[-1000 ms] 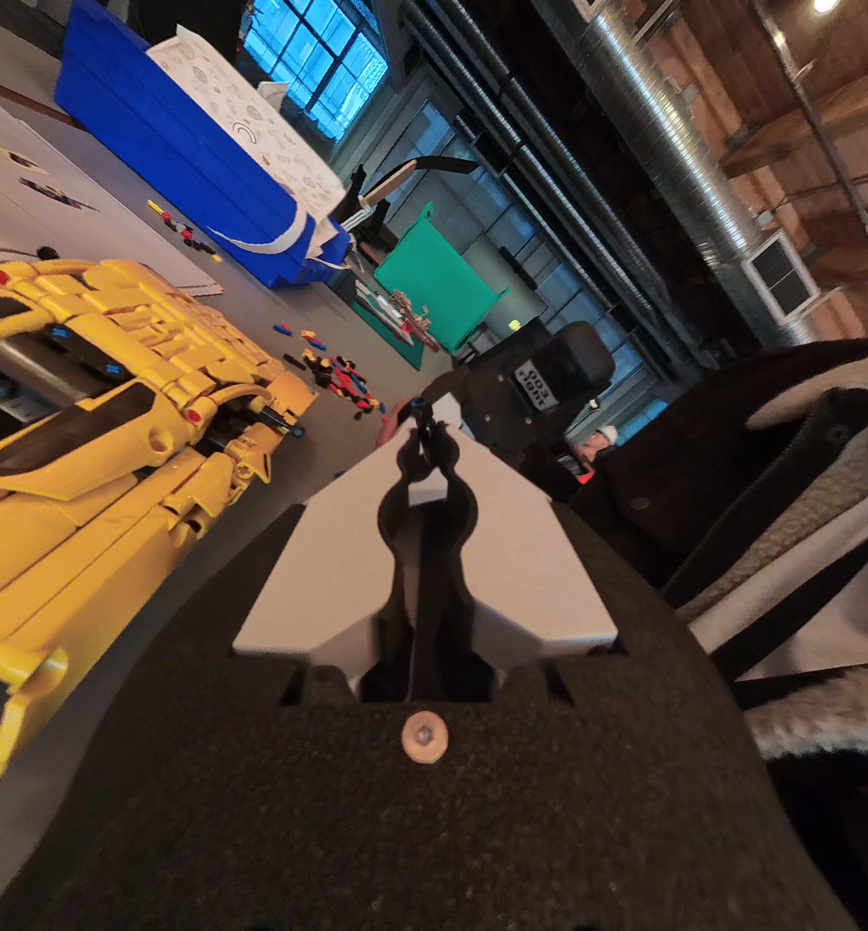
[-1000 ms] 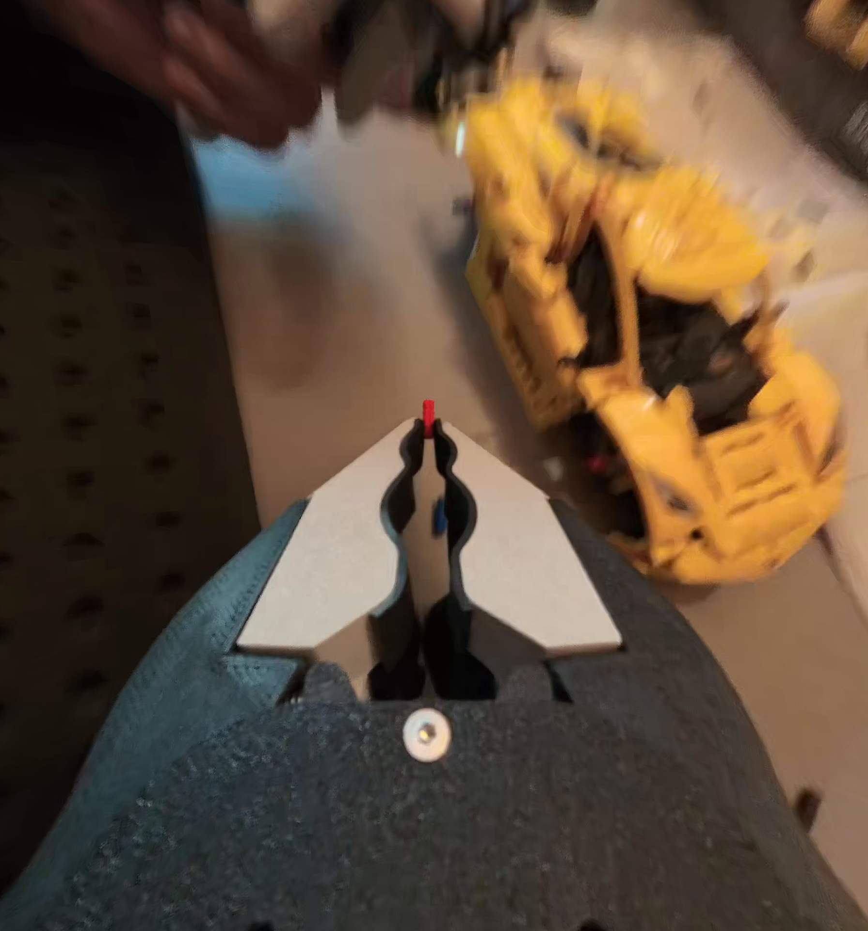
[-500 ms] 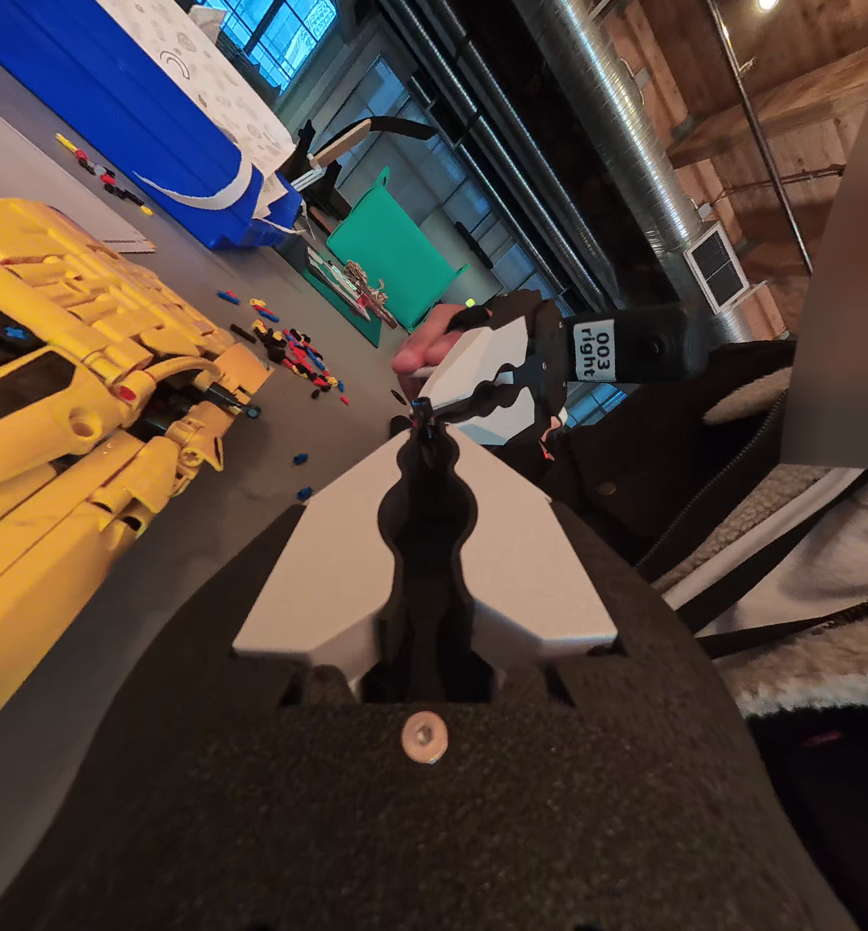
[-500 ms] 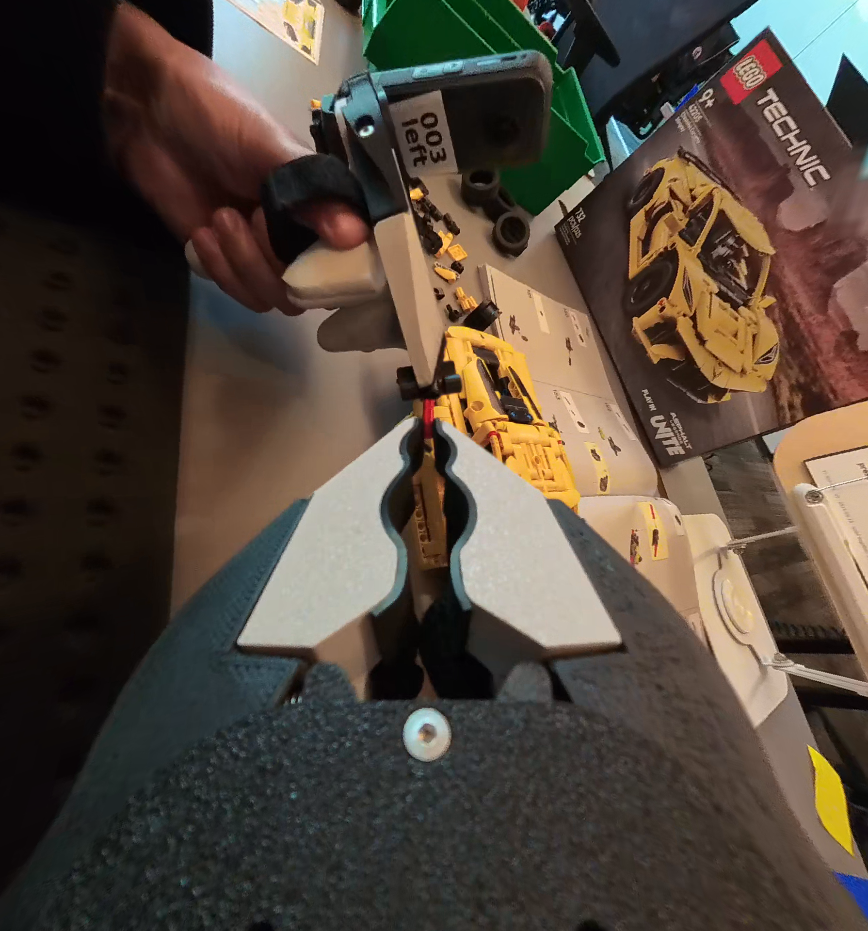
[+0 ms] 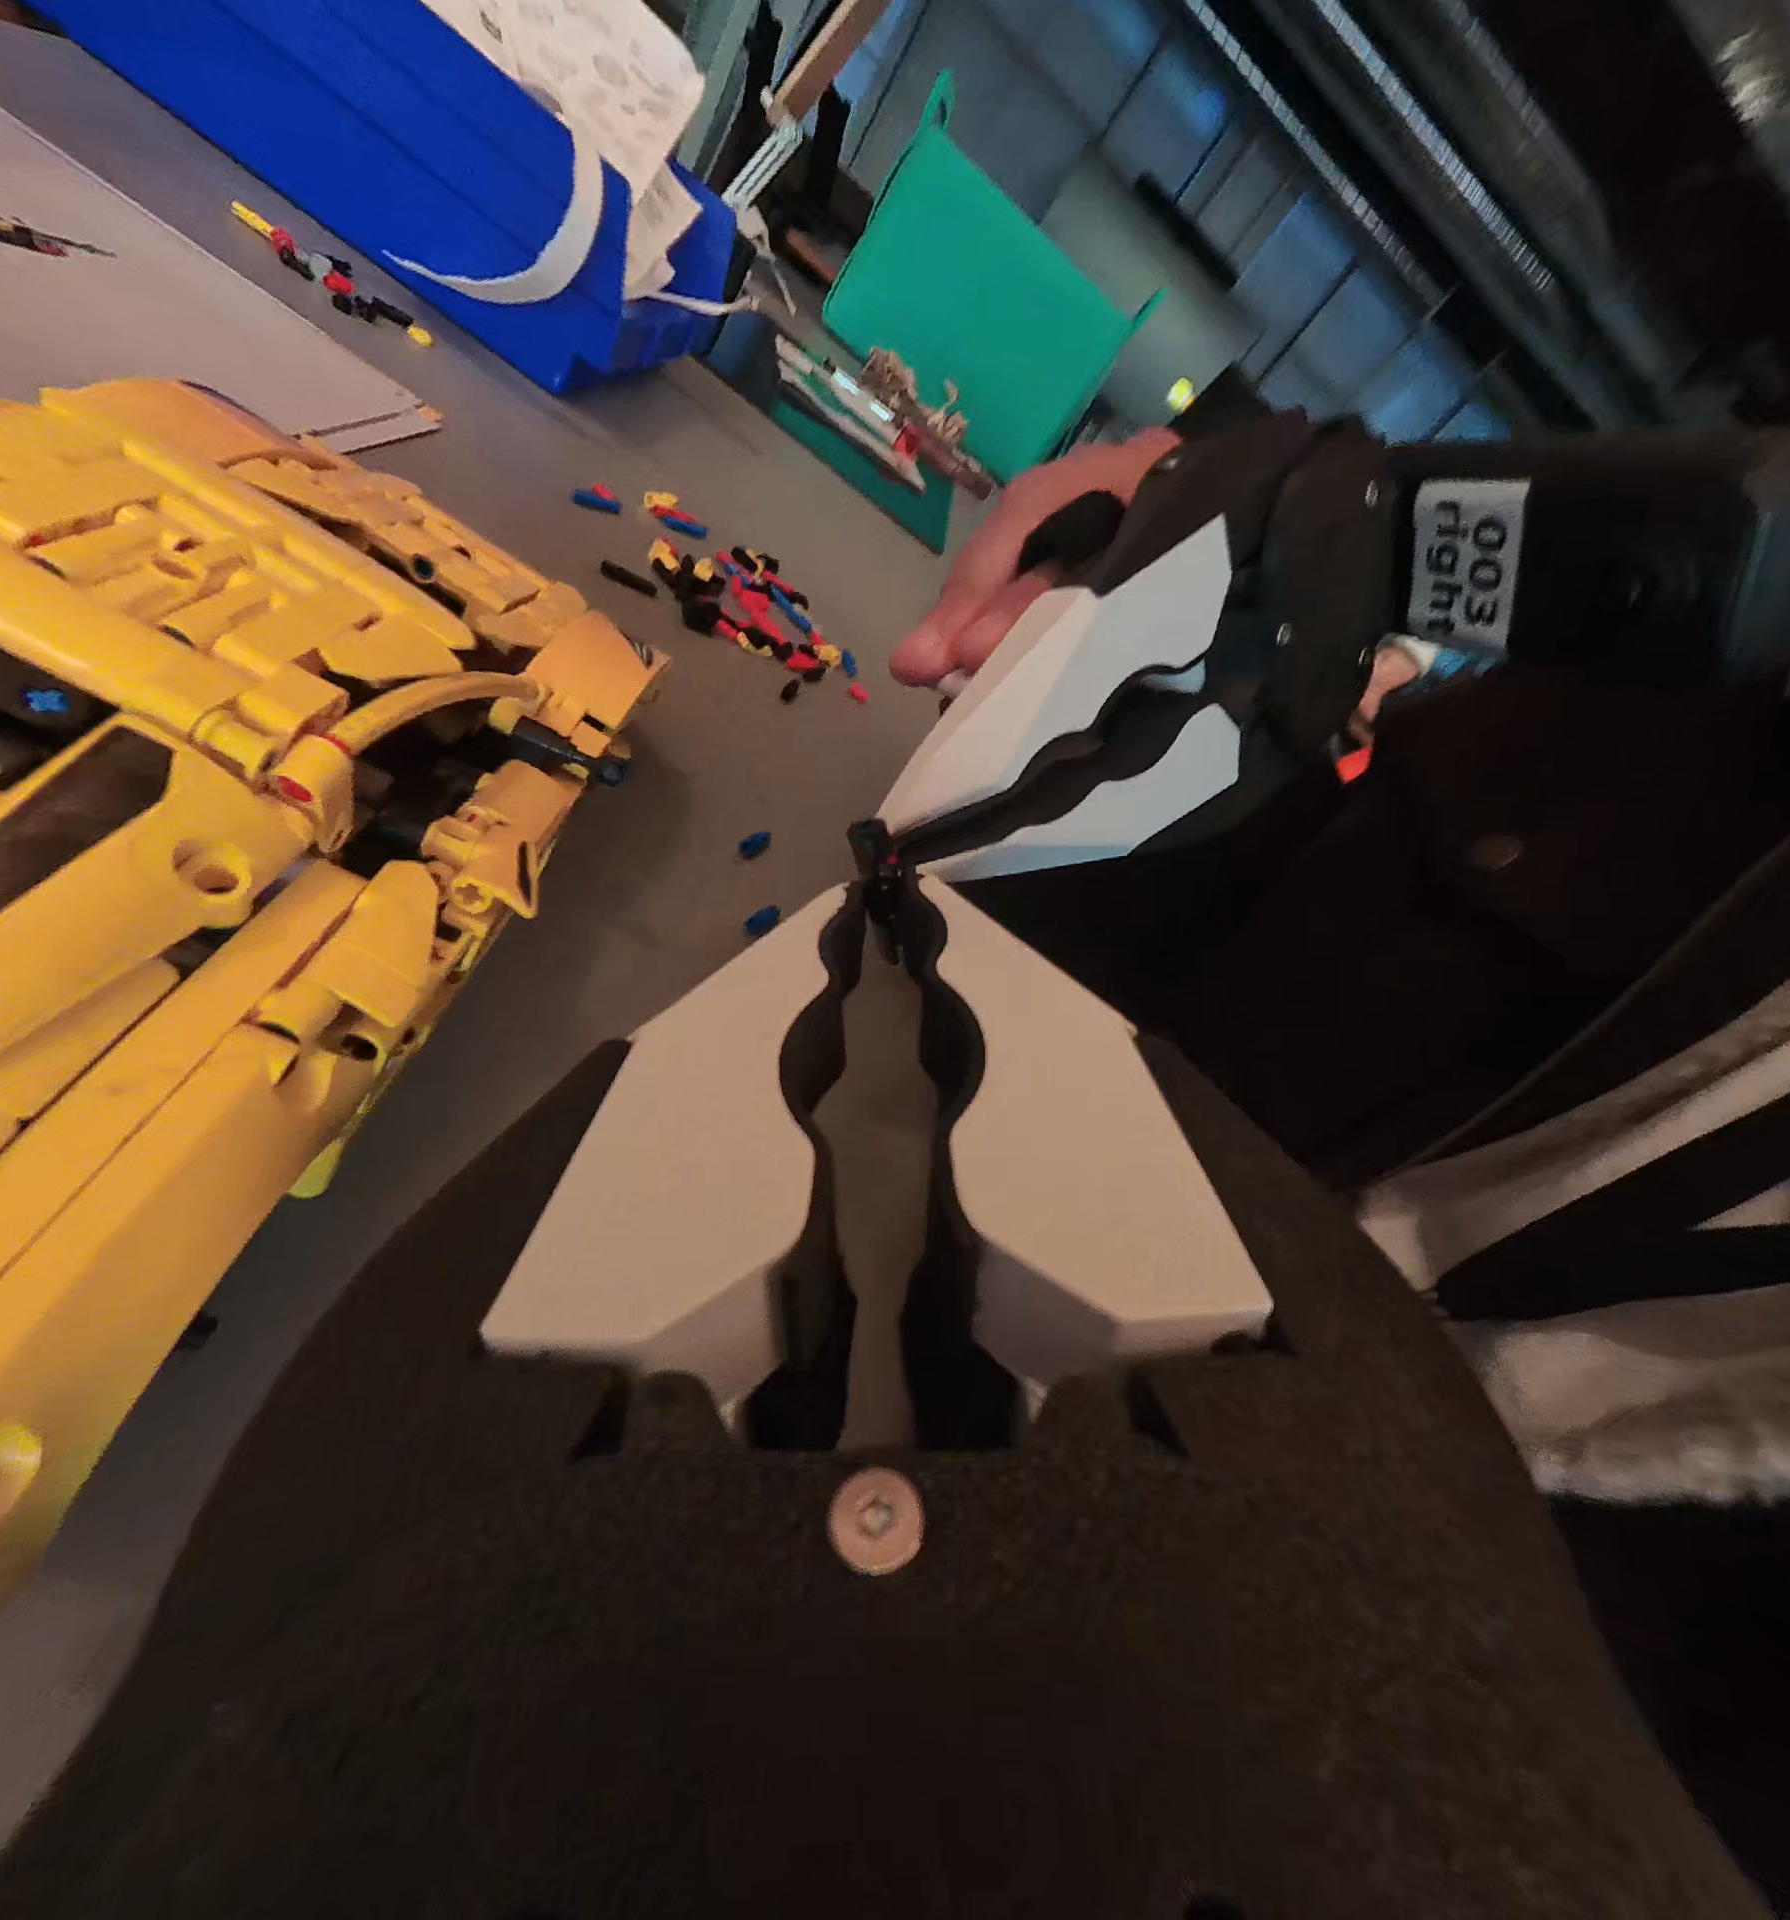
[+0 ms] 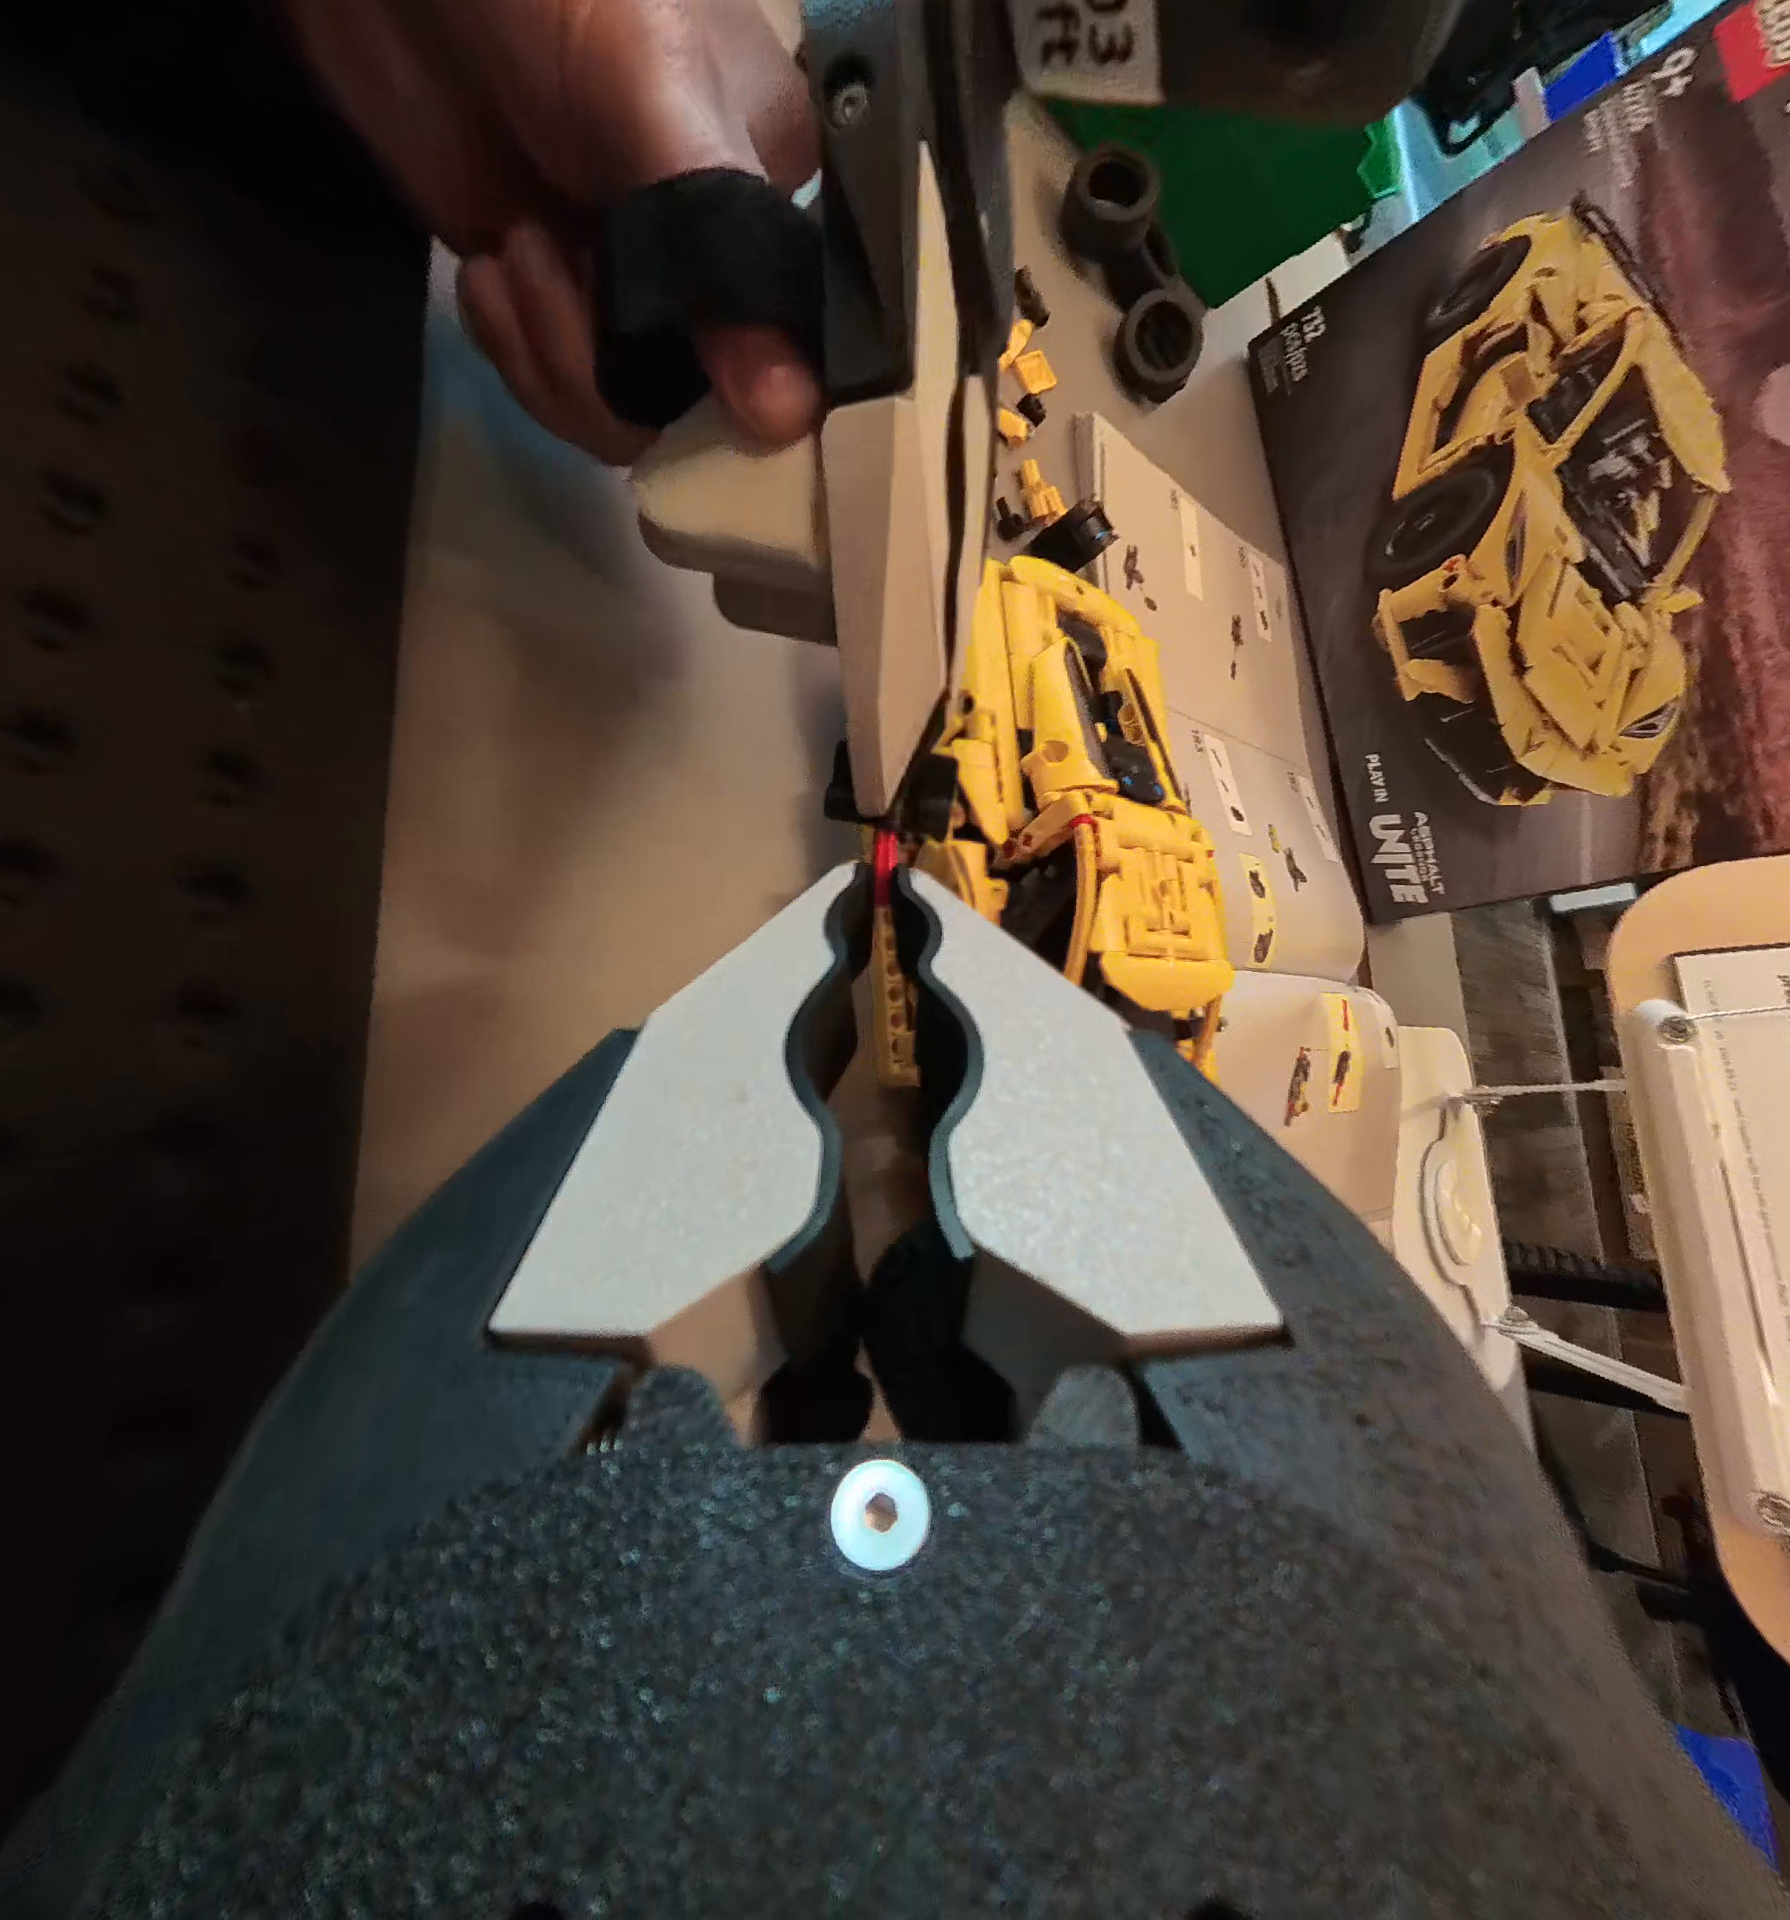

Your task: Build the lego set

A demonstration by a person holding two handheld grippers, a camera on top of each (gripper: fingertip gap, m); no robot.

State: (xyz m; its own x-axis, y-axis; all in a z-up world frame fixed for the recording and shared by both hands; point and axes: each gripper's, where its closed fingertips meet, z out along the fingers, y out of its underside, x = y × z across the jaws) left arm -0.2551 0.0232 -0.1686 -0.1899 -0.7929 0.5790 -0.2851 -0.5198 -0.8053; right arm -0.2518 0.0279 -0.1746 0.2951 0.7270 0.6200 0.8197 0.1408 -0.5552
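- The grey table top (image 5: pixel 797 748) stretches far back, in dim and warm light.
- At its far end a blue bin (image 5: pixel 371 166) stands with a white patterned sheet (image 5: pixel 579 73) draped over it.
- Right of the bin, a green panel (image 5: pixel 974 301) stands upright.
- Behind it rises a grey-blue panelled wall (image 5: pixel 1234 218).
- Metal ducts (image 5: pixel 1473 197) run across, high up at the right.
- In the right wrist view, a dark perforated surface (image 6: pixel 143 727) fills the left side.

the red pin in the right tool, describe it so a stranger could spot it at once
Find the yellow car model on the table. Just left of it two tools meet tip to tip. The red pin is a thin stick pinched at the right tool's tip, touching a black piece in the left tool.
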